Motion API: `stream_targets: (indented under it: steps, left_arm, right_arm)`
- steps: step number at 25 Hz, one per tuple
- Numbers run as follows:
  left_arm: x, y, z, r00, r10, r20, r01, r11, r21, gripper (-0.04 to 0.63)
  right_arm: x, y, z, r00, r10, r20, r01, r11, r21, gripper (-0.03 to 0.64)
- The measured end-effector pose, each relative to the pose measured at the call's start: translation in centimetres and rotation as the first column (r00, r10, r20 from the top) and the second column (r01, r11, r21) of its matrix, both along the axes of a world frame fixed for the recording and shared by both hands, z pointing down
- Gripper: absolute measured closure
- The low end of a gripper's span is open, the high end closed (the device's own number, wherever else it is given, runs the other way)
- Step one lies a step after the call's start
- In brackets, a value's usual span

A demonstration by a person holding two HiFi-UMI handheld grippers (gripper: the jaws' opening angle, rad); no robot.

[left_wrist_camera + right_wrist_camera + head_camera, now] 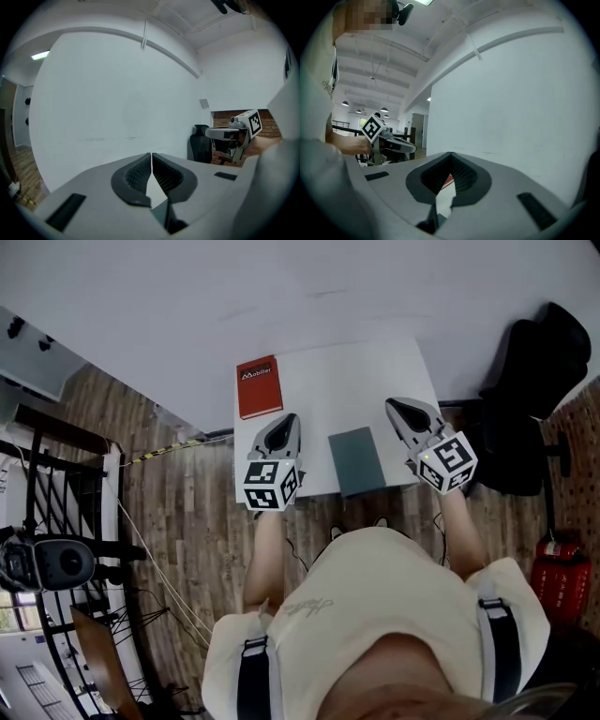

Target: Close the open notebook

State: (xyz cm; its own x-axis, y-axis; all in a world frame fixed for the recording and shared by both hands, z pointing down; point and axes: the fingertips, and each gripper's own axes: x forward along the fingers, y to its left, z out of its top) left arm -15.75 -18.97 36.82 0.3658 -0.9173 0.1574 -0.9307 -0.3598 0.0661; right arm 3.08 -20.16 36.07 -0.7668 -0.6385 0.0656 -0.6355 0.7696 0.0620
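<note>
My left tongs (pixel 151 161) were clenched with nothing in them, the tips meeting along a thin seam. My right tongs (pixel 450 159) were likewise pressed together and empty. I held both above the near side of the white table (pixel 361 371).

The notebook (pixel 356 460) lay flat between the two tongs, its dark cover up. It looked to me already closed, with no pages showing.

Its near end reached right to the table's front edge, and that was the risk as I judged it. A careless press or a drag toward me could have tipped it off onto the wooden floor. With the tongs clamped, any nudge would also have been a blunt push rather than a grip, and the notebook could have slid sideways.

A red book (pixel 259 386) sat at the far left corner, well apart from the notebook, so it was no obstacle. The middle and far right of the tabletop gave me room to move. A black chair (pixel 525 390) stood just beside the table's right edge, which limited how wide my right arm could swing.
</note>
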Motion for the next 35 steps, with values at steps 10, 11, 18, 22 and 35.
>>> stream_targets:
  steps: [10,11,18,22,35]
  left_arm:
    - [-0.5,-0.8,-3.1,1.0,-0.006,0.018,0.004,0.998,0.07,0.572]
    - [-0.5,-0.9,-3.3,1.0,-0.006,0.018,0.005,0.997,0.075,0.572]
    - [-0.9,-0.9,-4.0,0.999,-0.021,0.024,0.019,0.996,0.091,0.571]
    - [-1.2,-0.9,-4.0,0.999,-0.028,0.025,0.025,0.996,0.086,0.571]
    - [-0.8,-0.6,-3.7,1.0,-0.02,0.016,0.019,0.996,0.085,0.571]
  right_arm:
    - [-0.7,-0.2,-2.6,0.999,-0.016,-0.035,0.018,0.998,0.054,0.611]
    - [-0.7,-0.3,-2.8,0.999,-0.014,-0.036,0.017,0.998,0.06,0.61]
    - [-0.8,-0.7,-3.1,0.999,-0.013,-0.037,0.016,0.998,0.066,0.611]
    - [-0.7,-1.0,-3.6,0.999,-0.011,-0.036,0.014,0.998,0.064,0.611]
    - [-2.3,-0.3,-3.5,0.998,-0.027,-0.062,0.032,0.997,0.071,0.611]
